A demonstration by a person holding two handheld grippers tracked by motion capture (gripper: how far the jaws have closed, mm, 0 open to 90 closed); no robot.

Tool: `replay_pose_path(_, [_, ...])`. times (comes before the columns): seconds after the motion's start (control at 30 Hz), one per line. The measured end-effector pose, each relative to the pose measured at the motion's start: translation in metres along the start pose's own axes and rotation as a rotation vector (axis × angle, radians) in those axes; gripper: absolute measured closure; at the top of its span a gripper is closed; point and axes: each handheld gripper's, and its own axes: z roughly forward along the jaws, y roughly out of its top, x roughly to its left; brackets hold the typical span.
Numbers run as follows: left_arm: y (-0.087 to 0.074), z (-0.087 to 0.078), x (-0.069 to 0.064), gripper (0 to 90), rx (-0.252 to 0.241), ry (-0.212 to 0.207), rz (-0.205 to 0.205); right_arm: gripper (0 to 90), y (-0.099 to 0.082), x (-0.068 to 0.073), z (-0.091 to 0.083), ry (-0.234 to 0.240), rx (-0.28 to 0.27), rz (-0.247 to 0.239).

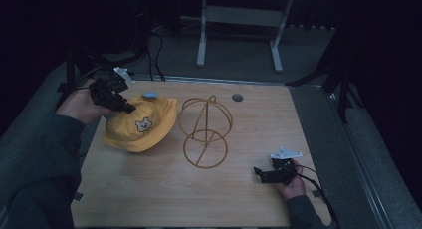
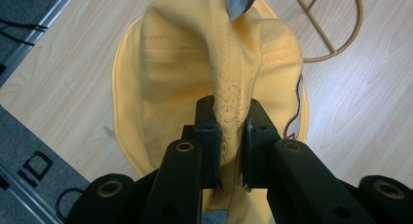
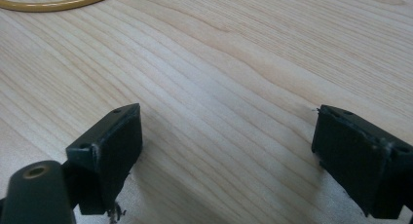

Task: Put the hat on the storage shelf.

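Observation:
A yellow child's hat (image 1: 142,127) with a small bear patch and a blue tab on top lies at the left of the wooden table (image 1: 149,189). My left gripper (image 1: 124,107) is shut on a pinched fold of its crown, and the fold bunches up between the pads in the left gripper view (image 2: 233,136), with the hat (image 2: 175,68) hanging below. A gold wire hat stand (image 1: 205,132) sits just right of the hat, its ring base (image 2: 336,34) in the corner of the left gripper view. My right gripper (image 1: 258,173) rests open on the table at the front right, nothing between its jaws (image 3: 226,156).
A round grommet (image 1: 237,97) is set into the table near its far edge. A white metal frame (image 1: 239,30) stands on the floor beyond the table. Cables run across the floor at the back left. A curve of the stand's ring (image 3: 58,2) lies ahead of the right gripper.

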Motion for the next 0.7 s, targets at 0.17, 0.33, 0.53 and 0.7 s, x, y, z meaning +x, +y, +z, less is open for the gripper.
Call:
replay_pose_path(0.17, [-0.001,-0.004,0.002,80.0,0.002,0.006,0.005,11.1,0.000,0.000,0.000,0.000,0.000,-0.001])
replay_pose_path(0.33, [-0.002,-0.006,0.004,80.0,-0.005,-0.014,0.006,11.2,0.000,0.000,0.000,0.000,0.000,0.000])
replay_pose_path(0.53, [0.000,-0.010,0.004,79.8,-0.020,-0.016,0.017,11.1,0.000,0.000,0.000,0.000,0.000,-0.001])
replay_pose_path(0.7, [0.003,-0.015,0.003,79.6,-0.034,-0.028,0.039,11.1,0.000,0.000,0.000,0.000,0.001,-0.001])
